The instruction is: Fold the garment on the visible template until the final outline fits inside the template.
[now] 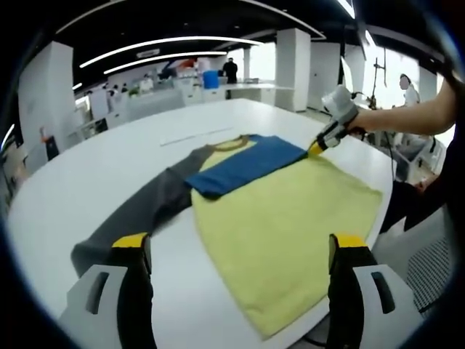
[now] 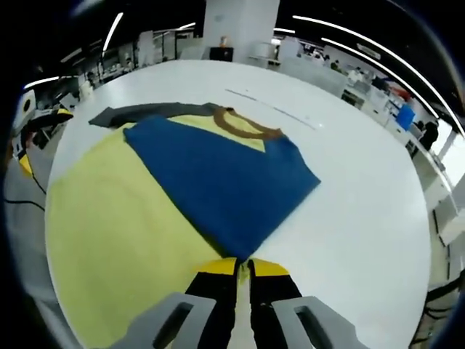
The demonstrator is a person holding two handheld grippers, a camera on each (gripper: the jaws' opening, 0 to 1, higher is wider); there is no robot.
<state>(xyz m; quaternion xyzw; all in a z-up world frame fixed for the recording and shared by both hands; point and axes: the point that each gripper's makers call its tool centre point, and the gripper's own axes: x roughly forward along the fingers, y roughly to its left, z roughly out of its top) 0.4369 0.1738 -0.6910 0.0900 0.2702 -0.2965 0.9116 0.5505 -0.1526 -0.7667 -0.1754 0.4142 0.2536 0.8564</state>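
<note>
In the left gripper view, my left gripper [image 1: 241, 251] rises from the bottom edge with its yellow-tipped jaws spread wide and nothing between them. At the left of that frame the grey sleeve [image 1: 138, 211] trails flat over the white table [image 1: 87, 174] toward the lower left. Centre frame lies the garment [image 1: 283, 218], a long-sleeved shirt with a pale yellow body, brown collar [image 1: 231, 144] and a blue sleeve [image 1: 243, 166] folded across the chest. At the upper right my right gripper [image 1: 317, 148] comes in with my forearm, its tips at the end of the blue sleeve.

In the right gripper view the yellow body fills the left half, the blue sleeve runs down the centre to the bottom, and my right gripper [image 2: 242, 270] has its jaws pressed together on the sleeve's end. Bare table lies to the right. A faint line [image 2: 272, 109] on the table beyond the collar may be a template edge; I cannot make out the template's full outline.

I judge the step in hand is laying this blue sleeve across the body. To do it well I should keep the pinch on the sleeve alone, pull it taut without dragging the yellow body, set it flat with no ridge, then let go. The grey sleeve is still unfolded, so my left gripper should take its end next.
</note>
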